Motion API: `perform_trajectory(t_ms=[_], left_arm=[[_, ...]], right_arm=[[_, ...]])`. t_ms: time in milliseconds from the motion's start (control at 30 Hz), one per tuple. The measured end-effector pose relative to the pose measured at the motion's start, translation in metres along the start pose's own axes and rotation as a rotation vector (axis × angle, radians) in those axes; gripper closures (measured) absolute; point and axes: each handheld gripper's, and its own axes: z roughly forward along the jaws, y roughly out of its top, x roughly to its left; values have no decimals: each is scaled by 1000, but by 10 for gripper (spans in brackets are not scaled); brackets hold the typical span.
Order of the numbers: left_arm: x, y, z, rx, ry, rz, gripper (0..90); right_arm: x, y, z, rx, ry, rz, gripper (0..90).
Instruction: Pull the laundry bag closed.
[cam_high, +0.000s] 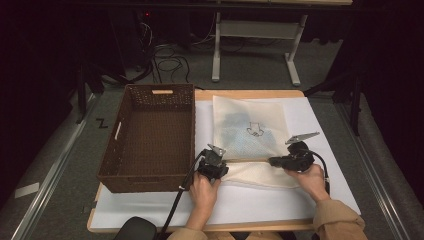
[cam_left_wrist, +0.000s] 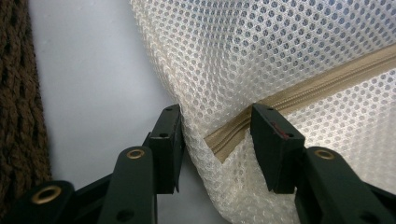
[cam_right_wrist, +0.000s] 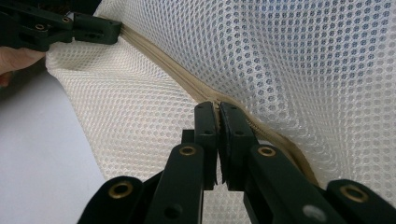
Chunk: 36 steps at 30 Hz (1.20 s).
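A white mesh bag (cam_high: 250, 127) with a tan zipper lies on the white mat, something bluish showing through it. My left gripper (cam_high: 219, 167) is at the bag's near left corner. In the left gripper view it (cam_left_wrist: 217, 140) stands open, the corner of the mesh (cam_left_wrist: 280, 46) and the zipper's end (cam_left_wrist: 229, 140) between its jaws. My right gripper (cam_high: 273, 161) is at the bag's near edge, farther right. In the right gripper view it (cam_right_wrist: 218, 121) is shut on the zipper (cam_right_wrist: 159, 56), with the left gripper (cam_right_wrist: 70, 25) at top left.
A brown wicker basket (cam_high: 145, 182) with nothing in it stands left of the bag, close to my left gripper; its weave (cam_left_wrist: 18, 93) shows in the left gripper view. The white mat (cam_high: 225, 205) covers the wooden table. Floor and a table frame lie beyond.
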Motion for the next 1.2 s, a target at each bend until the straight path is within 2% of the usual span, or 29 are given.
perform_trajectory(t_ms=[633,1200], left_arm=[[0,0,0,-3,4,5,553],[0,0,0,-3,4,7,555]], right_arm=[[0,-1,-1,-1,-8,-6,877],[-5,-5,-6,0,-11,11,877]])
